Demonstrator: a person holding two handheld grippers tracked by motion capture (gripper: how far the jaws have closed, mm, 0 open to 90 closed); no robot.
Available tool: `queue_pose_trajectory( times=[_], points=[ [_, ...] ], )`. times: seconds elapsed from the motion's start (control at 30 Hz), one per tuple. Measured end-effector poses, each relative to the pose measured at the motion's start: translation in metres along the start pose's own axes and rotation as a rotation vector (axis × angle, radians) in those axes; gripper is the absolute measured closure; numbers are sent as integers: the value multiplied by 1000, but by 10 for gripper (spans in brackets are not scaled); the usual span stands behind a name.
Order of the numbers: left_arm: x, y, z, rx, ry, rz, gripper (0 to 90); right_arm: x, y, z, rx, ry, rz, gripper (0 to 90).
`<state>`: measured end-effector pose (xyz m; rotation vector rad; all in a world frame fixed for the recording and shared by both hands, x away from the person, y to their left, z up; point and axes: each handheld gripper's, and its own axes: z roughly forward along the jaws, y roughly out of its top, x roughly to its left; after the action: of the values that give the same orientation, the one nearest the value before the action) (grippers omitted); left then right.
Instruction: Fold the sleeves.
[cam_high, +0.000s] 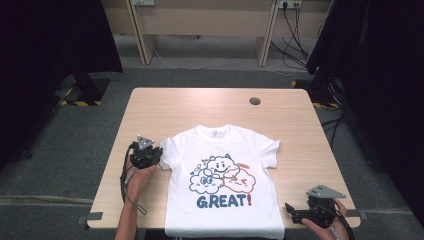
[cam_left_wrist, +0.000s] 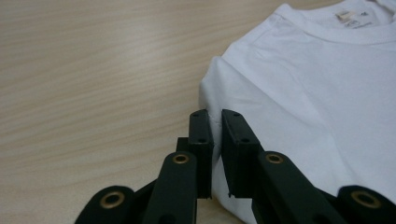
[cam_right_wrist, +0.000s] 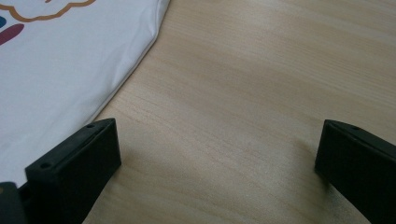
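A white T-shirt (cam_high: 225, 185) lies flat and face up in the lower middle of the high view, collar toward the top of the frame, hem hanging right at the table's near edge at the bottom. Printed on its chest are cartoon clouds (cam_high: 222, 176) in blue and orange outline, and under them the word GREAT! (cam_high: 223, 201) in blue with a red exclamation mark. Over at the shirt's sleeve on the left of the frame sits the left gripper (cam_high: 156, 159), held in a hand (cam_high: 136, 181) coming up from the bottom left, and in the left gripper view (cam_left_wrist: 215, 122) its black jaws are pinched nearly together on the folded edge of that sleeve, white cloth showing in the narrow slit between them. The collar label (cam_left_wrist: 346, 16) peeks in at the upper right of that view. Down in the lower right of the high view the right gripper (cam_high: 291, 212) rests low by the table edge, just beside the shirt's side seam. In the right gripper view (cam_right_wrist: 217, 154) its jaws stand wide apart with bare wood between them; the shirt's edge runs past the jaw at the lower left of that frame, an orange curl of the print in the upper left corner. Beneath it all is the pale wooden table (cam_high: 200, 107), with a round cable port (cam_high: 255, 101) in its far part, upper middle of the frame.
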<state>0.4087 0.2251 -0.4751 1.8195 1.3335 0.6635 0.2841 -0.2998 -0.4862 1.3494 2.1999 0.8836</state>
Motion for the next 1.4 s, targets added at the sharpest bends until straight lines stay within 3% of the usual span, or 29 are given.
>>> queue_pose_trajectory(
  times=[0.23, 0.7, 1.0, 1.4],
  points=[
    [-6, 6, -6, -31, 9, 24, 846, 0, 0, 0, -1, 0, 2, 2],
    [-9, 9, -10, -47, -2, 27, 841, 0, 0, 0, -1, 0, 2, 2],
    [-15, 15, -15, -83, -12, 40, 835, 0, 0, 0, -1, 0, 3, 2],
    [-45, 37, -18, -126, -77, 99, 830, 0, 0, 0, -1, -1, 3, 3]
  ],
)
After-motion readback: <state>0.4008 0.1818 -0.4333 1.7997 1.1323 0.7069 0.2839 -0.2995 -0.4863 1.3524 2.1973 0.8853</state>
